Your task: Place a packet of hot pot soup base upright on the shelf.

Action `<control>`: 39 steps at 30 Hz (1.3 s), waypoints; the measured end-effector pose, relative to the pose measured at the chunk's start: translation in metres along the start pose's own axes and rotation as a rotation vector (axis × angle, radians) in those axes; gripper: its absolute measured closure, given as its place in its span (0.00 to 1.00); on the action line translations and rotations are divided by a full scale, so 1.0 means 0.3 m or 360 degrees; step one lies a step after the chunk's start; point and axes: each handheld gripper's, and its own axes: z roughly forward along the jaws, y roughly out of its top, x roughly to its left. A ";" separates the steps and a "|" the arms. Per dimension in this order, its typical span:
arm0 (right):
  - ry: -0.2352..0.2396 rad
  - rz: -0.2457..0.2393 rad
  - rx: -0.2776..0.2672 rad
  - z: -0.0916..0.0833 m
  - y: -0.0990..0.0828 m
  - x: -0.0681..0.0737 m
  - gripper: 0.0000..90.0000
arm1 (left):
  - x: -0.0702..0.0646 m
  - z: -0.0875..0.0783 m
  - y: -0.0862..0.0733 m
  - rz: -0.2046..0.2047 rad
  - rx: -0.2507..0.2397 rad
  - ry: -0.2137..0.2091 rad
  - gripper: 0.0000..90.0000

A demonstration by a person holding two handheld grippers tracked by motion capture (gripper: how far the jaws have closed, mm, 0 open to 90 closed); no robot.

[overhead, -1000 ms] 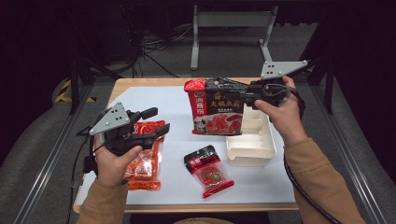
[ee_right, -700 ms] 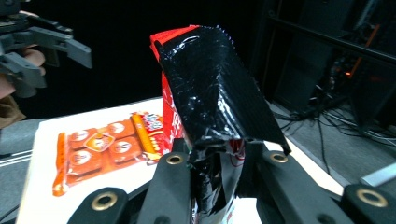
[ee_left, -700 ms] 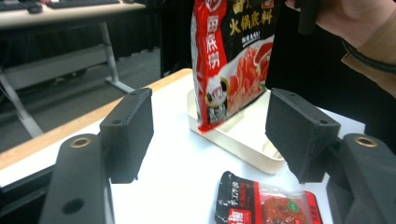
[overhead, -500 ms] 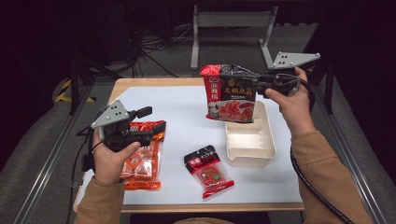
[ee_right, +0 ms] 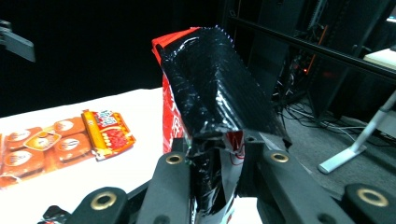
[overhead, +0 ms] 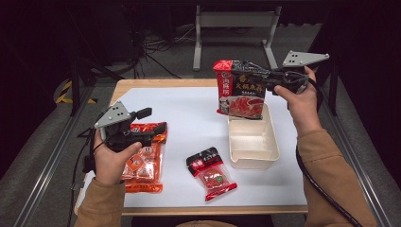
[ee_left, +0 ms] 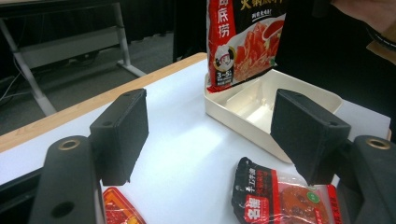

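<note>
Right gripper [overhead: 257,78], upper right of frame, is clamped on the large sauce pouch [overhead: 239,92] above the tray [overhead: 253,142]; the edge-only grip may slip. Left gripper [overhead: 158,132] has just been opening, empty.

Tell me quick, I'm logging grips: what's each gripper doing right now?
Left gripper: open, jaws have just been opening, nothing between them.
Right gripper: shut on the big red and black pouch, above the cream tray.
</note>
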 end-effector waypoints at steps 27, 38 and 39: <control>-0.0070 0.0054 -0.0024 0.014 -0.156 -0.131 0.87 | 0.007 0.003 -0.008 -0.0014 0.0021 0.0024 0.32; -0.0066 0.0052 0.0004 0.032 -0.191 -0.133 0.86 | 0.013 0.007 -0.013 -0.0021 0.0030 0.0028 0.31; -0.0067 0.0052 0.0007 0.033 -0.192 -0.133 0.86 | 0.014 0.006 -0.013 -0.0021 0.0033 0.0026 0.31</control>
